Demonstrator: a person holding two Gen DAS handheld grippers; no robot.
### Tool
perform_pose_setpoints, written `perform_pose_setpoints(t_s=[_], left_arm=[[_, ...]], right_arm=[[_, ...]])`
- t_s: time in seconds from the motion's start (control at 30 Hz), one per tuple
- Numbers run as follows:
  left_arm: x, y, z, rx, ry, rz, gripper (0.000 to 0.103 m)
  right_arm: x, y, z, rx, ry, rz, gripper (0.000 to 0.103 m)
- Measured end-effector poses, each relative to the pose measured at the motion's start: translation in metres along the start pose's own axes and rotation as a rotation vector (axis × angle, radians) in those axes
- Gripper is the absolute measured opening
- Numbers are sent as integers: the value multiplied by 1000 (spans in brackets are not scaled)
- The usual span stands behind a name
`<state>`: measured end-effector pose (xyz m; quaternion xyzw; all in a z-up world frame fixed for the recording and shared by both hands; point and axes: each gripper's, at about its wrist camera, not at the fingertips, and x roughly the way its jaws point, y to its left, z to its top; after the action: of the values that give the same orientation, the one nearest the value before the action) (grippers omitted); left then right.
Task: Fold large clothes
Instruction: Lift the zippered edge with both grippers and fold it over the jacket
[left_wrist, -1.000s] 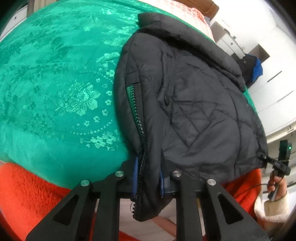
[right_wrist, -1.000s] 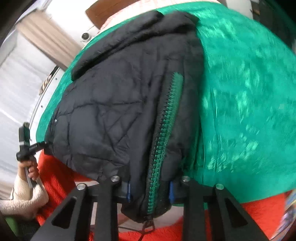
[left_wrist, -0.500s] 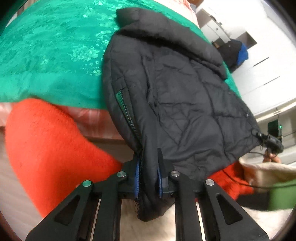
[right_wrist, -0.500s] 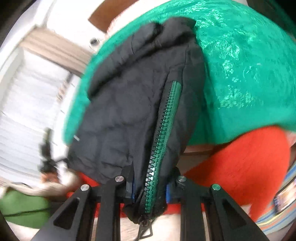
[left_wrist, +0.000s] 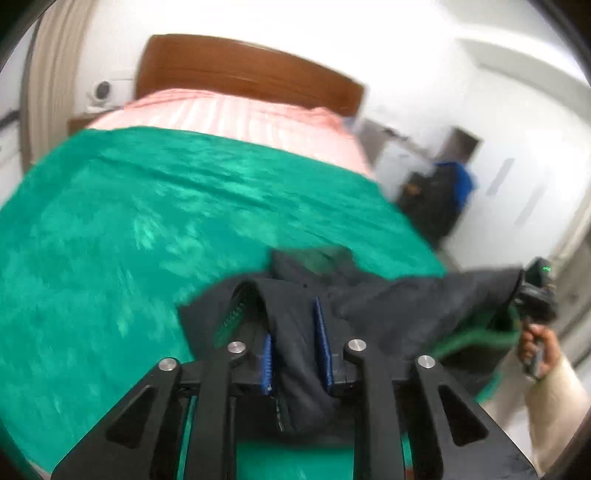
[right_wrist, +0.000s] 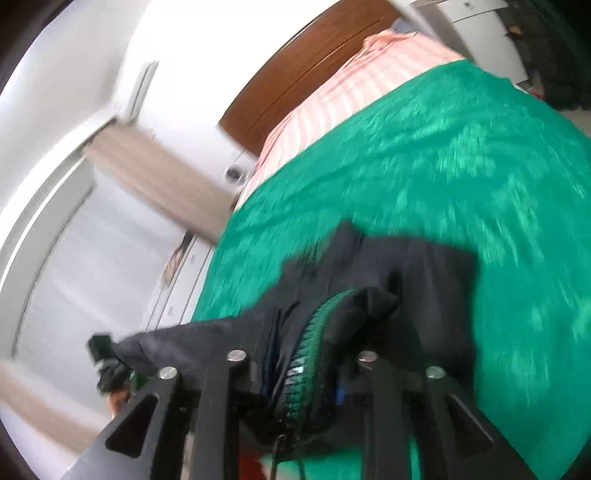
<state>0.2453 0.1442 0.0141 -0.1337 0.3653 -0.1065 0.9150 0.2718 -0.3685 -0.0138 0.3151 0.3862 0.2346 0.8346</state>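
Presently both grippers, left gripper (left_wrist: 295, 354) and right gripper (right_wrist: 301, 363), are opening their fingers around the black quilted jacket (left_wrist: 388, 295), releasing its hem over the green bedspread (left_wrist: 129, 229).

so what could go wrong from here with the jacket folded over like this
1. Both sets of jaws are opening with the black jacket between them. The left gripper shows a gap beside its blue pads, so the hem could drop before the fold is laid flat.
2. The fabric in the right gripper is a thick bunch around the green zipper, so it may spring open on release.
3. The jacket sits near the edge of the green bedspread and could slide off.
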Motion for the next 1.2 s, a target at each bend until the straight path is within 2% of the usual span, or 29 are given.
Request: perform_pose_setpoints(t_s=[0.03,0.07,0.1,0.13,0.17,0.2,0.23,0.27,0.37,0.5,0.57,0.6,0.63,0.67,0.7,0.77,0.8,0.83,0.93,0.97,1.0,1.07,1.1,1.13,1.17,1.2], left_arm=[[15,5,11,-23,23,22,28],[31,16,21,-75,45,36,34],[38,24,25,-108,50,38,54],[42,37,27,-143,28,64,67],[36,46,21,-146,-4,110,87],[30,52,15,-135,-36,149,95],[24,61,6,-120,-54,170,97],[22,64,1,-111,-54,178,97],[49,77,-16,-87,39,205,97],[117,83,-36,-35,246,253,97],[139,84,-48,-30,315,285,96],[147,85,-53,-40,325,283,84],[148,85,-58,-72,306,238,70],[147,85,-58,-90,298,204,34],[144,81,-58,-100,287,206,25],[138,70,-53,-37,254,233,14],[132,64,-49,-6,230,247,12],[124,59,-42,10,187,251,12],[103,48,-20,11,55,235,12],[102,45,-17,12,32,245,12],[110,44,-18,25,23,287,13],[140,50,-33,45,94,354,16],[157,56,-44,45,147,375,25],[168,60,-53,43,183,383,32],[170,62,-60,42,181,394,41],[162,62,-64,28,124,401,49]], right_arm=[[18,-10,13,34,10,-19,90],[25,-19,19,68,-4,-44,103],[25,-24,15,88,-36,-57,103],[20,-31,13,110,-76,-47,103],[15,-35,12,124,-96,-26,103],[10,-39,13,135,-109,-13,103],[5,-41,11,128,-112,-35,103],[5,-40,11,98,-101,-84,103],[22,-34,15,-23,-24,-247,103],[67,-41,18,-74,67,-314,103],[94,-44,16,-105,102,-376,103],[109,-48,13,-117,123,-401,102],[123,-51,7,-128,160,-401,84],[132,-51,0,-153,191,-426,56],[137,-47,-5,-197,192,-475,50],[134,-31,-13,-305,143,-558,29],[130,-24,-15,-342,114,-589,27],[120,-12,-15,-384,60,-614,24],[95,9,-7,-435,-82,-601,23],[95,11,-5,-446,-89,-609,23],[99,12,-4,-463,-76,-631,23],[116,-2,-7,-459,-22,-675,24],[130,-18,-11,-431,21,-690,25],[137,-31,-14,-407,39,-688,30],[142,-43,-19,-379,39,-680,38],[145,-51,-21,-363,20,-670,42]])
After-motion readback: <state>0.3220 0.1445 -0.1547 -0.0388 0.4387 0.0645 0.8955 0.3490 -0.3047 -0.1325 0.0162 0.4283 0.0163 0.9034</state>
